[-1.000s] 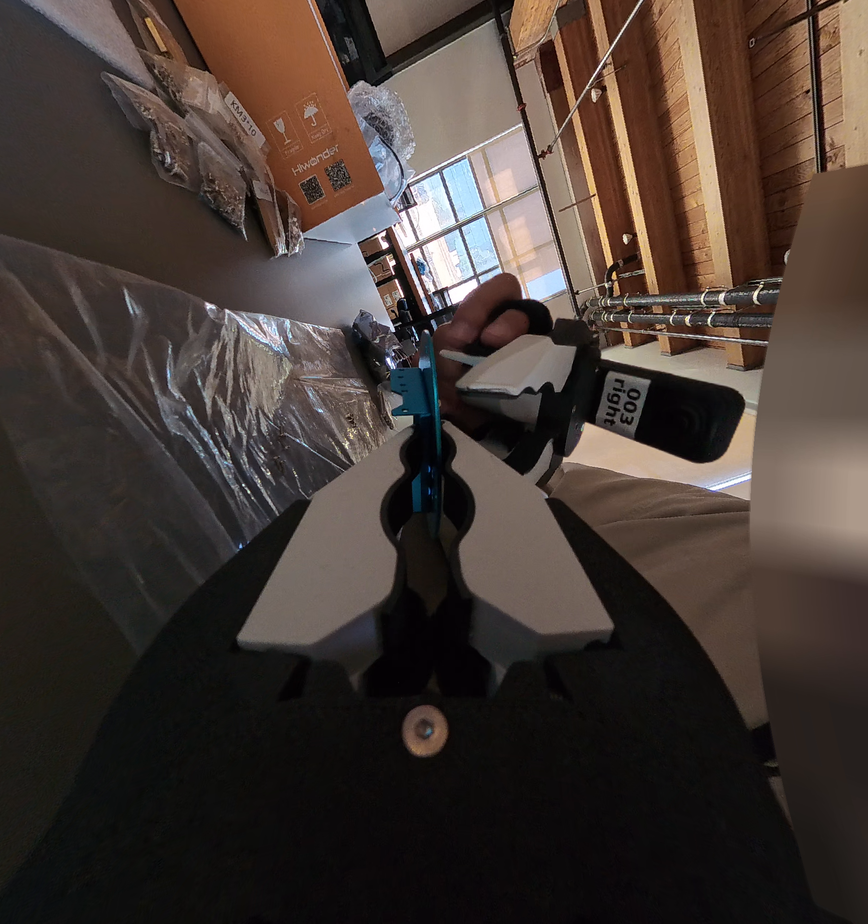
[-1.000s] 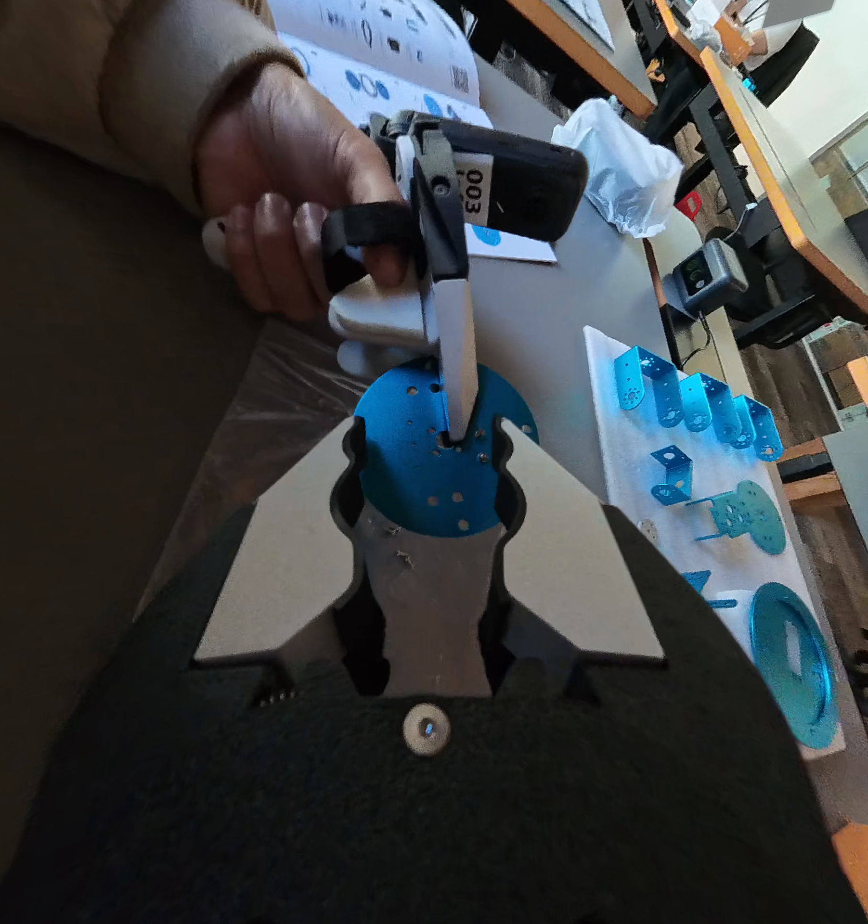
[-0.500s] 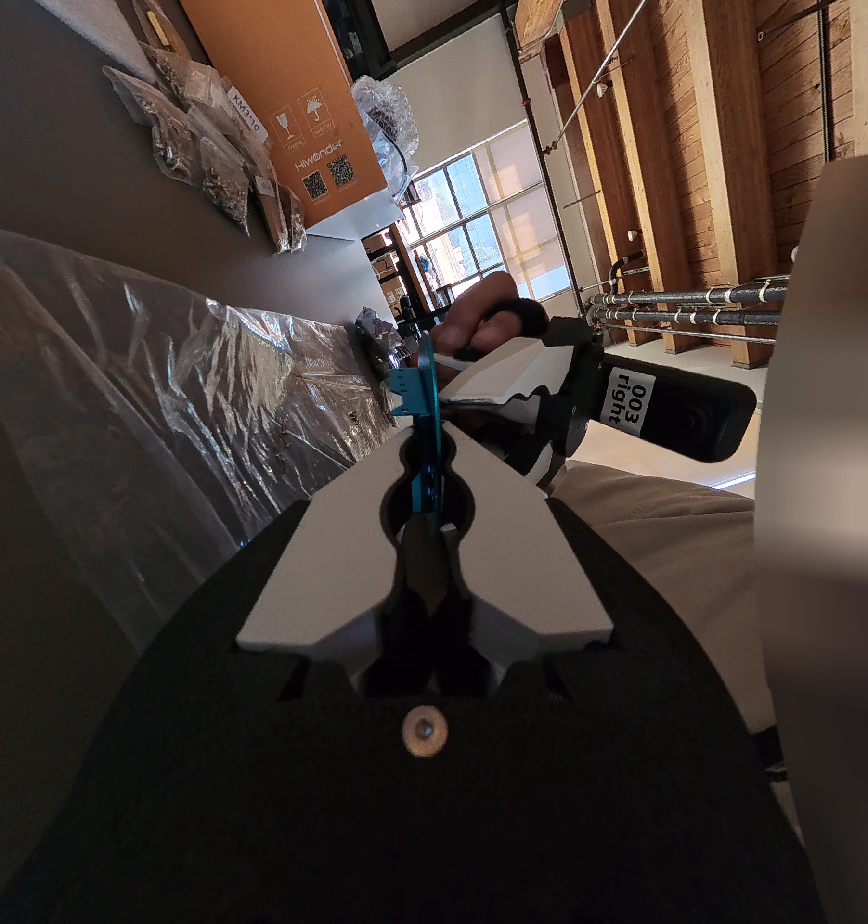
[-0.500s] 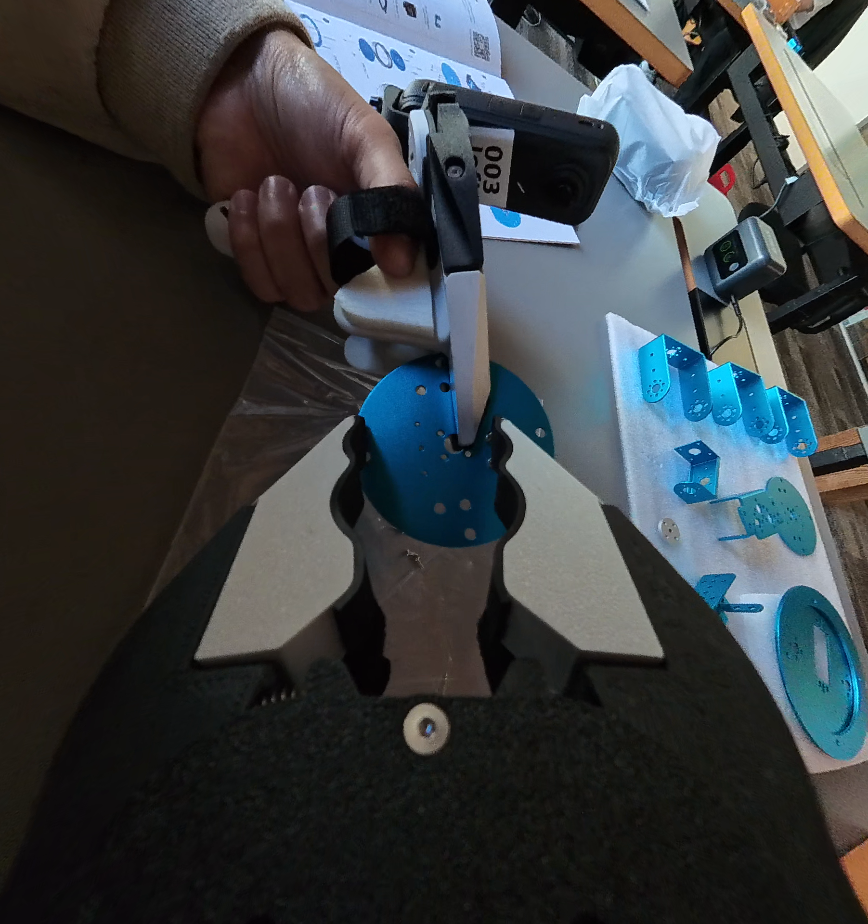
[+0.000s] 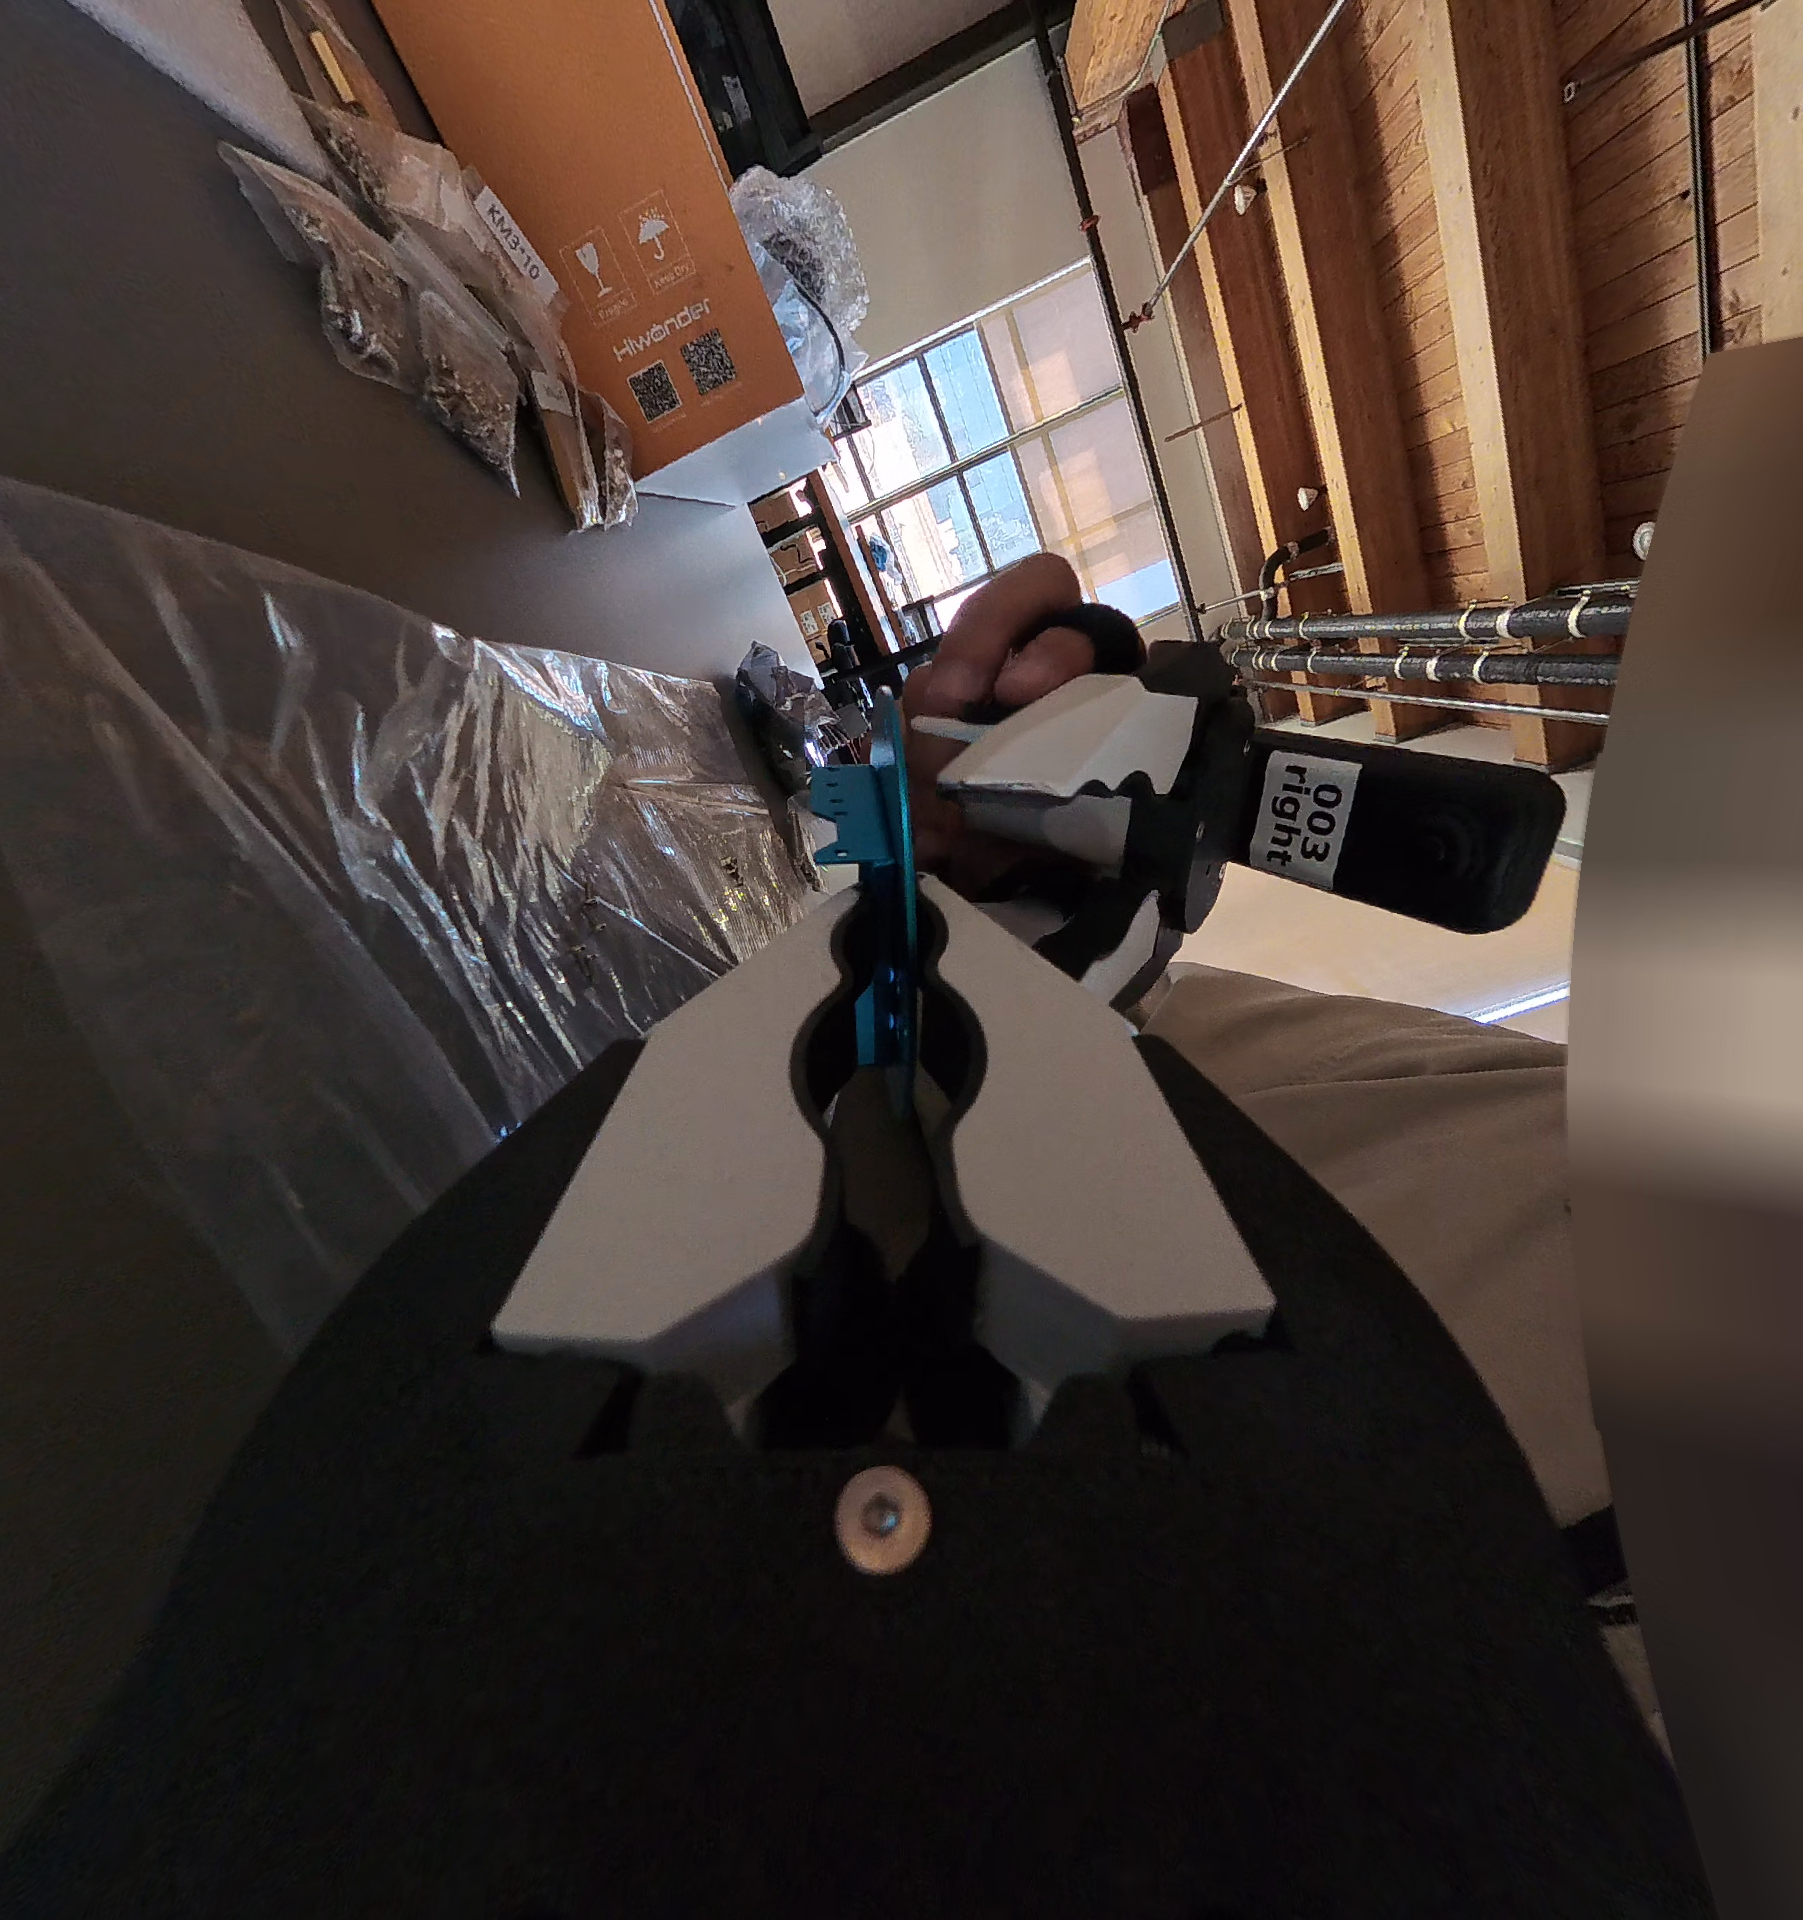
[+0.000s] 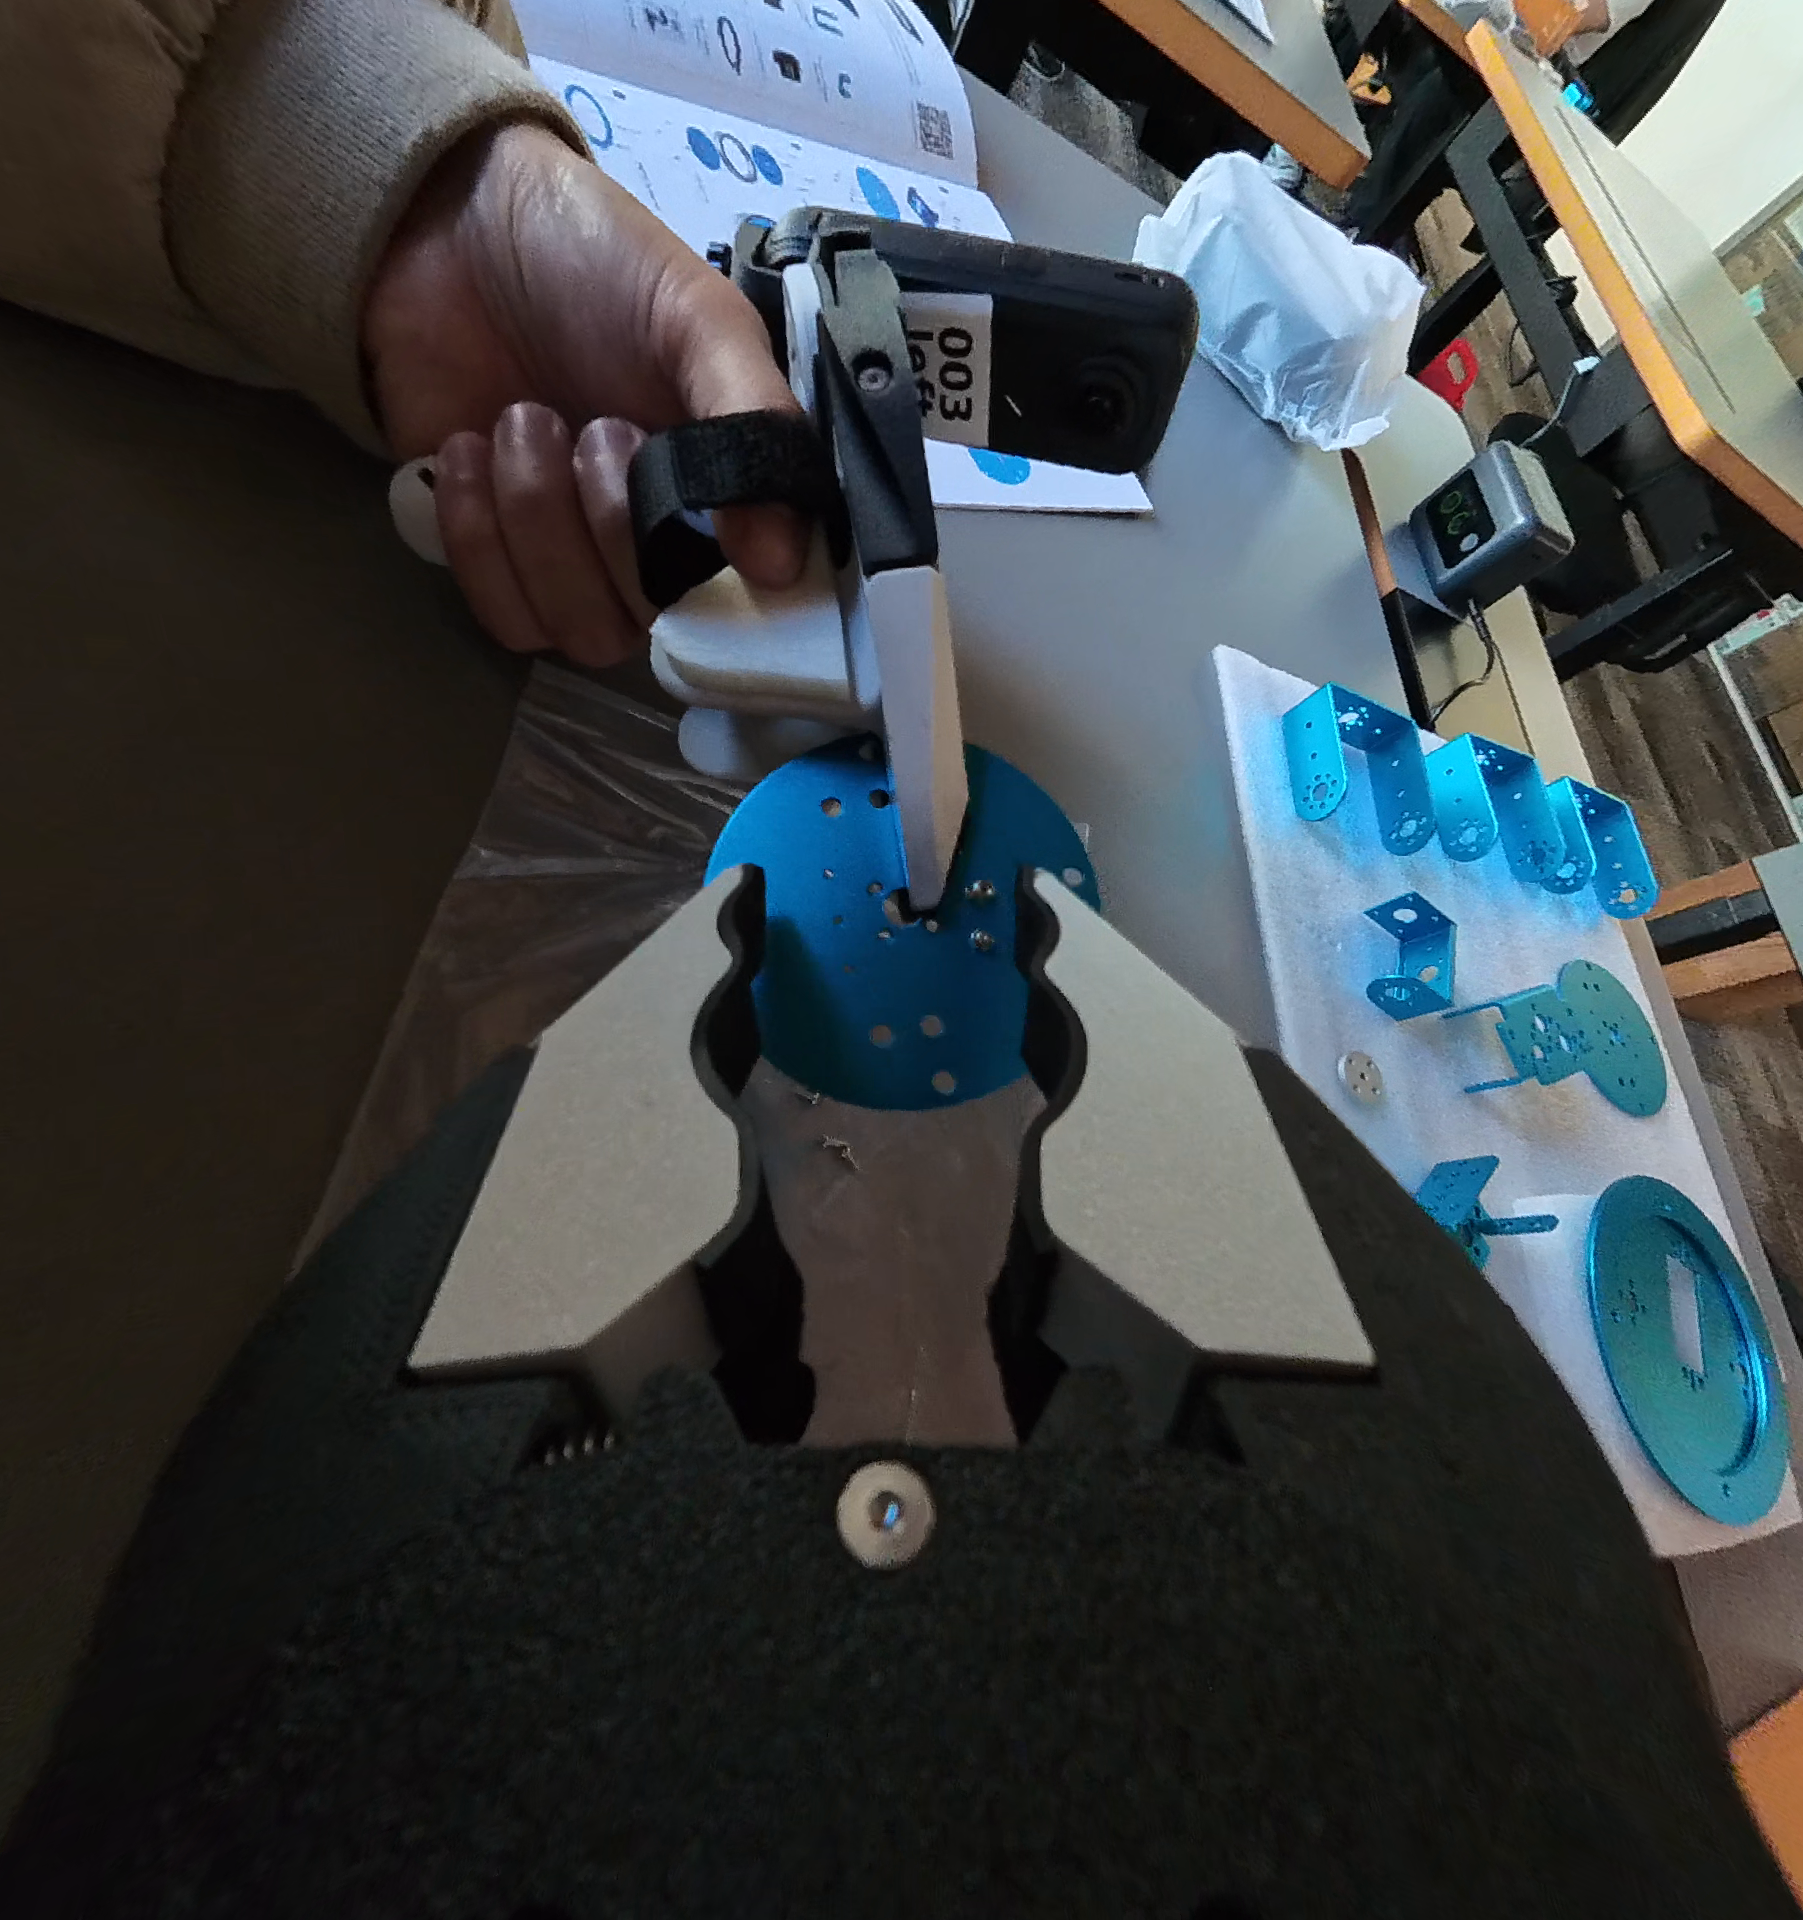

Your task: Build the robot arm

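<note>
Right claw [image 6: 892, 894] drawn nearer blue disc [image 6: 876, 997]; left claw [image 5: 892, 914] grips disc edge-on.

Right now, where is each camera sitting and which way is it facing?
Left wrist view: on the left hand-held gripper, looking along its fingers at the blue disc held edge-on, with the right hand-held gripper and a hand beyond.
Right wrist view: on the right hand-held gripper, facing the blue disc's flat face, the left hand-held gripper and its hand.
Shared: the disc and both grippers.
</note>
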